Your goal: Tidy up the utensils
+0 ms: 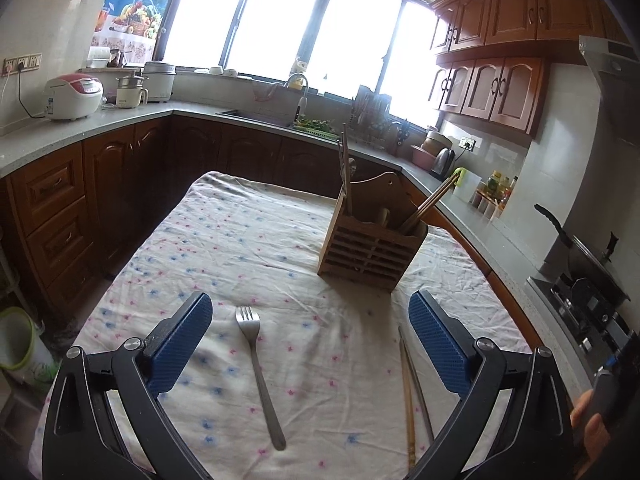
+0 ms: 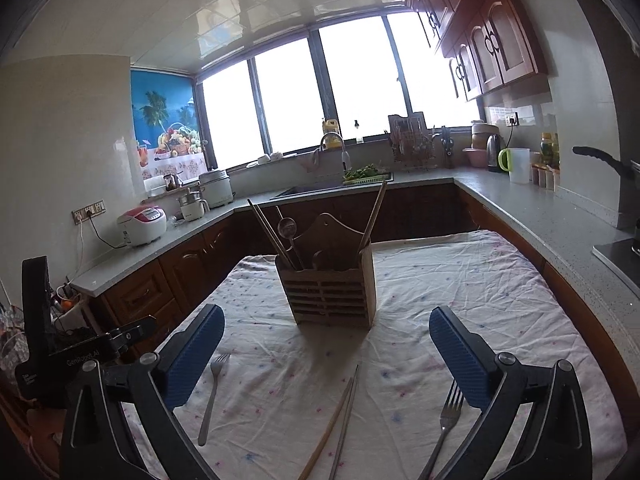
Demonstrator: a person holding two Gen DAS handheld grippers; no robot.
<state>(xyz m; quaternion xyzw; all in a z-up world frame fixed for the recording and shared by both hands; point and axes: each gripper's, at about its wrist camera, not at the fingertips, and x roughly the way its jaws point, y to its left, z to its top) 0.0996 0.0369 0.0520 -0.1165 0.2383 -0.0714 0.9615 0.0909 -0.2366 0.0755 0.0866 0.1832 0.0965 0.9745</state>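
Note:
A wooden slatted utensil holder (image 1: 370, 246) (image 2: 330, 290) stands on the cloth-covered table and holds several chopsticks and a spoon. A metal fork (image 1: 260, 372) lies between the fingers of my open, empty left gripper (image 1: 310, 336); it also shows in the right wrist view (image 2: 212, 396). A pair of chopsticks (image 1: 412, 396) (image 2: 340, 420) lies on the cloth, just inside the left gripper's right finger and between the fingers of my open, empty right gripper (image 2: 326, 348). A second fork (image 2: 444, 428) lies by the right gripper's right finger.
The table wears a white flowered cloth (image 1: 248, 240) (image 2: 480, 280). Counters with wooden cabinets surround it: a rice cooker (image 1: 74, 96), a sink (image 2: 320, 190), a kettle (image 1: 442, 162), a stove with a pan (image 1: 584, 264). A green bin (image 1: 14, 338) stands at the left.

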